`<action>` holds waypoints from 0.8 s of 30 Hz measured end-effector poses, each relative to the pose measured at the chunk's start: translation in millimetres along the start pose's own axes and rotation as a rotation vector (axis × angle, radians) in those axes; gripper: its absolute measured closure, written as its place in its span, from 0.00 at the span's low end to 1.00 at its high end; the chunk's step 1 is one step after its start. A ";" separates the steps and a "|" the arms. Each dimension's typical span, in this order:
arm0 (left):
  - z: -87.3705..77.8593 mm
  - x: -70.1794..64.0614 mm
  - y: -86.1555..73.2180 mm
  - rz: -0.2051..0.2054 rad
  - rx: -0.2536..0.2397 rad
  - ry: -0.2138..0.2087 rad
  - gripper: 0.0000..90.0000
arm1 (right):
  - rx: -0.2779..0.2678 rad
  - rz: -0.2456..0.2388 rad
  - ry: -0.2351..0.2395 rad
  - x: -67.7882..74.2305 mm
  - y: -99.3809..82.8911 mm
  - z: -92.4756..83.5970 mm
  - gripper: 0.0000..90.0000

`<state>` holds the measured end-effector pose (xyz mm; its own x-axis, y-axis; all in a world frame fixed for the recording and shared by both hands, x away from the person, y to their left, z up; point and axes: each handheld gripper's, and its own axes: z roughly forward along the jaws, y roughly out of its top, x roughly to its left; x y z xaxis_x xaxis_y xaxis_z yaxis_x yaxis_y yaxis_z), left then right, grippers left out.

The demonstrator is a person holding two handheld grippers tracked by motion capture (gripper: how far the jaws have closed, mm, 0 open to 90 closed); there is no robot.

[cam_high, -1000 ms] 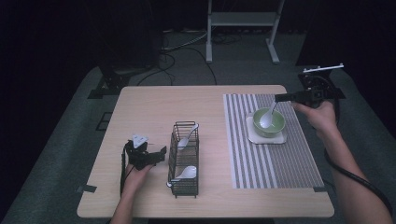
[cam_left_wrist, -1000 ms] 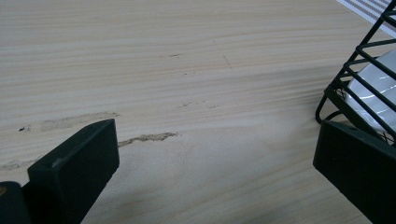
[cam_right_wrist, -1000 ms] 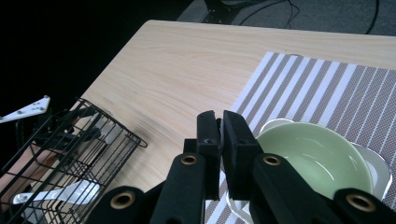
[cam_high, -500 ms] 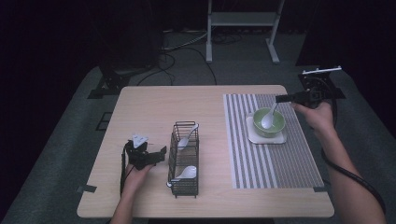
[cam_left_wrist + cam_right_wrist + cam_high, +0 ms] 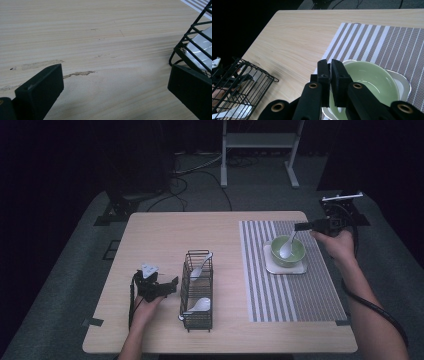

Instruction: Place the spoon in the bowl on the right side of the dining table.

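A green bowl [image 5: 288, 252] sits on a white square saucer [image 5: 300, 268] on the striped placemat [image 5: 290, 290]. A white spoon [image 5: 287, 248] leans in the bowl, and my right gripper [image 5: 299, 226] is shut on its handle from the right. In the right gripper view the jaws [image 5: 330, 65] are pressed together above the bowl [image 5: 372, 80] and hide the spoon. My left gripper [image 5: 171, 284] rests open on the table just left of a black wire basket [image 5: 197, 290]. Its jaws [image 5: 112, 87] stand wide apart over bare wood.
The basket holds two white spoons, one at the far end [image 5: 201, 267] and one at the near end [image 5: 199, 306]. In the left gripper view the basket's corner [image 5: 192, 42] stands close to the right jaw. A metal stand [image 5: 260, 150] is on the floor beyond the table.
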<state>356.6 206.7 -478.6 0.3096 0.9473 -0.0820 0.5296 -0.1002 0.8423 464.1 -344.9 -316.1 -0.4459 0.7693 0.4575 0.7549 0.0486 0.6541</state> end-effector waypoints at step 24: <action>-0.2 0.1 -0.1 0.001 0.001 0.000 0.00 | 0.022 0.024 -0.029 -12.4 -9.1 17.7 0.95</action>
<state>356.4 206.9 -478.6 0.3101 0.9472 -0.0815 0.5305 -0.1013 0.8416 471.3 -343.6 -338.3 -0.4137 0.7888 0.4547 0.7756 0.0438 0.6297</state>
